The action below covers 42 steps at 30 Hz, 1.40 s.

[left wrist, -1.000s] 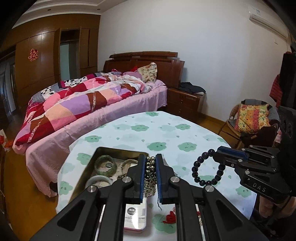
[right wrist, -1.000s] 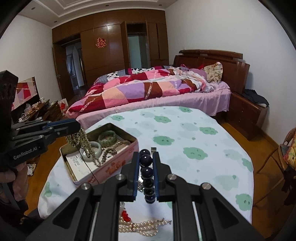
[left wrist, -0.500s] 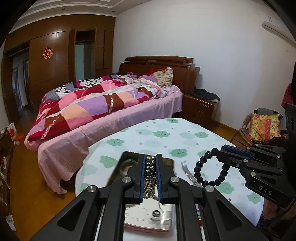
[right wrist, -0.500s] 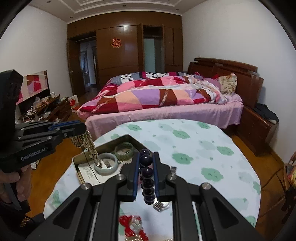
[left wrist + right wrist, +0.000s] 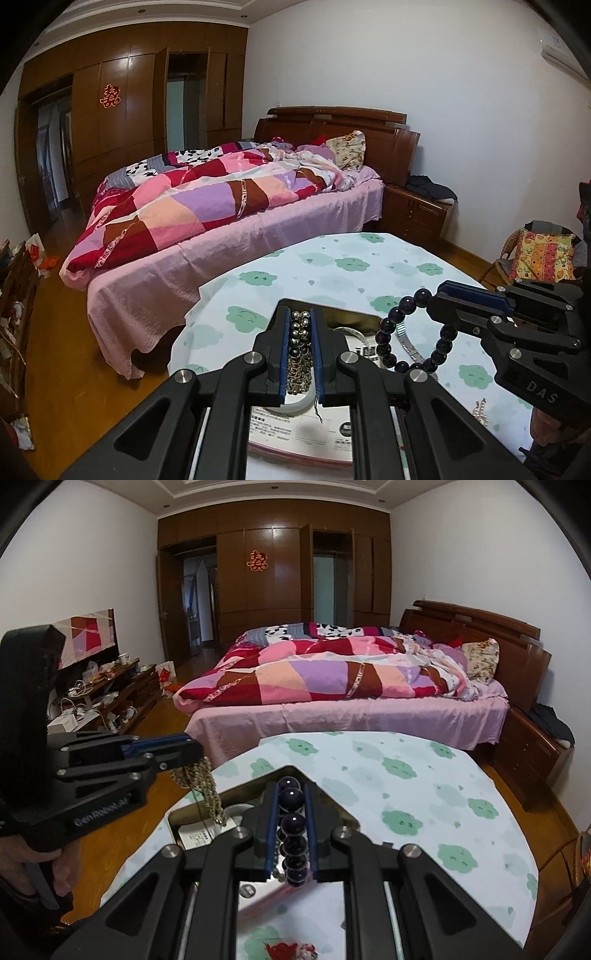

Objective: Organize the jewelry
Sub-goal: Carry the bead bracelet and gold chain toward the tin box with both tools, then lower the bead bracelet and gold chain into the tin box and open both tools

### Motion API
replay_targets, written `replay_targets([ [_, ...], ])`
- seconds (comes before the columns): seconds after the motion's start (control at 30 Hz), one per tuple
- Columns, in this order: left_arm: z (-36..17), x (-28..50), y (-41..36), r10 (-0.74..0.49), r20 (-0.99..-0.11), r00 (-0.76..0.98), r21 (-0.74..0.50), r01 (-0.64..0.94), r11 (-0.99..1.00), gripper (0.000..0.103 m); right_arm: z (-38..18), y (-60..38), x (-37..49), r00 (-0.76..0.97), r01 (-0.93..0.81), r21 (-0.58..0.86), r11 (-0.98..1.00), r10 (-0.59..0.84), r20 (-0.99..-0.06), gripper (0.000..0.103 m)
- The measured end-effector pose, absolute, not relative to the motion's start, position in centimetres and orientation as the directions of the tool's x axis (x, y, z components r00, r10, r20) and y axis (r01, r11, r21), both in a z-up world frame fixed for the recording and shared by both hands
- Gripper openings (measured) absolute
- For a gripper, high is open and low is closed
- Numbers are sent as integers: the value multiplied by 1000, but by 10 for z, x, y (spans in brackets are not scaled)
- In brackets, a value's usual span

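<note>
My left gripper (image 5: 299, 325) is shut on a gold bead chain (image 5: 298, 354) that hangs between its blue pads over an open tin box (image 5: 356, 316). In the right wrist view the left gripper (image 5: 192, 751) enters from the left, the gold chain (image 5: 207, 790) dangling over the tin's (image 5: 177, 816) near corner. My right gripper (image 5: 291, 794) is shut on a dark purple bead bracelet (image 5: 293, 823). From the left wrist view the right gripper (image 5: 441, 295) holds the bracelet (image 5: 388, 339) as a hanging loop above the tin's right side. A white bangle (image 5: 295, 406) and a printed card (image 5: 295, 424) lie in the tin.
The tin stands on a round table with a cloud-print cloth (image 5: 406, 775). A metal watch band (image 5: 410, 349) and pearls (image 5: 480, 411) lie by the tin, and a red ornament (image 5: 288, 950) sits near the front edge. A bed (image 5: 351, 686) lies beyond the table.
Both grippers have swung to the left with their jewellery still clamped. The tin has slid from the left of the views to right under the fingers.
</note>
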<state>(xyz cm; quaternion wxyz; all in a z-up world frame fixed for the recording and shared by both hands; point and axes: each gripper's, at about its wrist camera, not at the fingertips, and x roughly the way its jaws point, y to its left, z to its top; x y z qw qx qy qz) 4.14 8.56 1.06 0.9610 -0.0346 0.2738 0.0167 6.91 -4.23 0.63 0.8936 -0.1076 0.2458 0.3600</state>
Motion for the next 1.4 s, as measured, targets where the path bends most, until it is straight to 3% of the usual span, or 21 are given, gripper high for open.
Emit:
replay_targets([
  [0.8,-57,63,101,57,-648,760,-34,-103,994,10,-56,-5,77,505,-726,32,687,564,-653,16],
  [1.4,-83,70,101,62,-701,710,-15,-102,995,10,-73,-5,85,512,-700,15,714,516,-686,16],
])
